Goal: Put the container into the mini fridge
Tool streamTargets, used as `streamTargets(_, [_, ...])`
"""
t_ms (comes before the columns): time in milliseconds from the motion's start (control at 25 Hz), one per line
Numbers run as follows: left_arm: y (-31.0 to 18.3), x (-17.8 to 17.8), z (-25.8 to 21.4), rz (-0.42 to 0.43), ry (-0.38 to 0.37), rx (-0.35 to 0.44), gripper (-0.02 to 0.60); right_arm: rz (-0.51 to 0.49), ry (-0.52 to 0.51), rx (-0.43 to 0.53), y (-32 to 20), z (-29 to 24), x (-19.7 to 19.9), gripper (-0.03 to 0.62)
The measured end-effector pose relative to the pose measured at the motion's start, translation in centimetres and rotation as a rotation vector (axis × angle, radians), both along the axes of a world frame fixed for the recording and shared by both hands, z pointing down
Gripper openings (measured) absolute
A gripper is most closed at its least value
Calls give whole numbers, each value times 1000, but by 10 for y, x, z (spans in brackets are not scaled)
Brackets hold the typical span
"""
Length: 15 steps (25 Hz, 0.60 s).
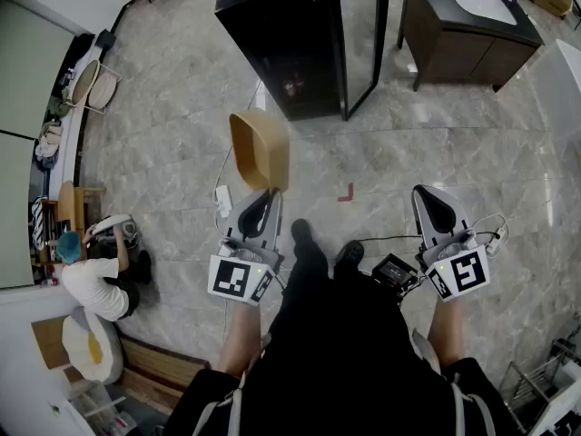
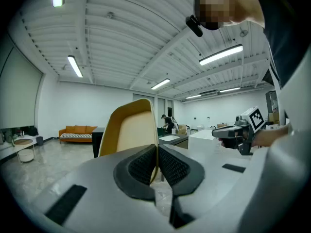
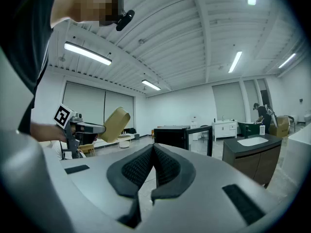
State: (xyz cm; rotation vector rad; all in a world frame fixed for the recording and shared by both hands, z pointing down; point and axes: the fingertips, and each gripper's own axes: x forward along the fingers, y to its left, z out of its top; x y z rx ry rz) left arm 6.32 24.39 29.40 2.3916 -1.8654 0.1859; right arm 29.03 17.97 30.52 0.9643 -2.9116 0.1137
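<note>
A tan container (image 1: 260, 148) hangs above the floor, its rim pinched in my left gripper (image 1: 260, 205), which is shut on it. In the left gripper view the container (image 2: 130, 132) rises upright from between the pads. It shows small at the left of the right gripper view as the container (image 3: 115, 123). The black mini fridge (image 1: 286, 39) stands ahead with its glass door (image 1: 363, 34) swung open; the mini fridge (image 3: 175, 136) also shows beyond my right jaws. My right gripper (image 1: 434, 209) is shut with nothing in it, its pads (image 3: 165, 171) pressed together.
A dark cabinet with a white sink (image 1: 472, 25) stands right of the fridge. A person in a white shirt (image 1: 91, 280) crouches at the left by shelves. Cables and a black box (image 1: 395, 271) lie on the floor near my feet. A red mark (image 1: 346, 193) is on the tiles.
</note>
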Motion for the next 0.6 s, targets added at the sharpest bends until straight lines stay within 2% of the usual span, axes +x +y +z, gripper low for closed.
streamTargets(320, [7, 1, 0, 3, -4, 0, 43, -14, -19, 20, 8, -6, -6, 17])
streamTargets(520, [8, -3, 7, 26, -6, -18, 43, -12, -104, -26, 12, -8, -10, 18])
streamTargets(600, [2, -6, 10, 33, -8, -25, 43, 10, -106, -31, 6, -5, -10, 18])
